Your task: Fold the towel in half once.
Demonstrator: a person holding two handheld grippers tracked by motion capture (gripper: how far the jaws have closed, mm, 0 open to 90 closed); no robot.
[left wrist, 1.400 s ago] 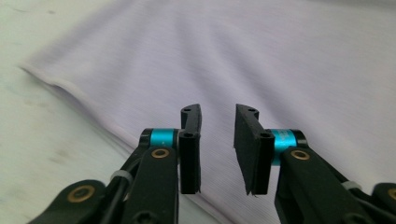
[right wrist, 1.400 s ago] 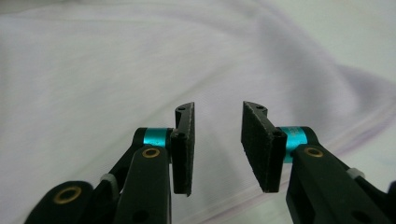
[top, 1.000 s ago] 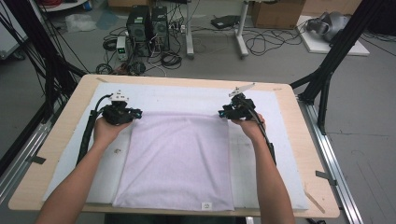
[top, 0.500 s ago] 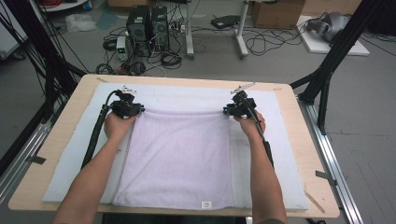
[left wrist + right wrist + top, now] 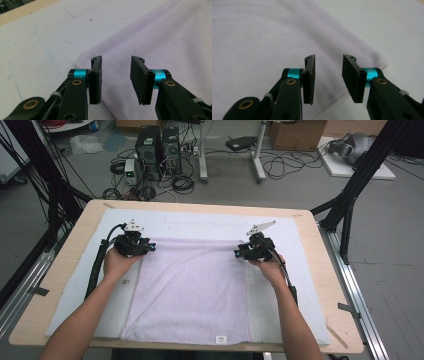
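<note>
A: Where's the lilac cloth (image 5: 192, 290)?
B: Flat on the white mat (image 5: 200, 222) covering the desk (image 5: 75, 232).
A: And the grippers?
B: Left gripper (image 5: 141, 247) at the cloth's 11 o'clock corner, right gripper (image 5: 243, 253) at 1 o'clock; both jaws parted, holding nothing

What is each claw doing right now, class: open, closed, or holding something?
Left claw: open, holding nothing, poised over a far corner of the lilac towel.
Right claw: open, holding nothing, poised over the towel's other far corner.
</note>
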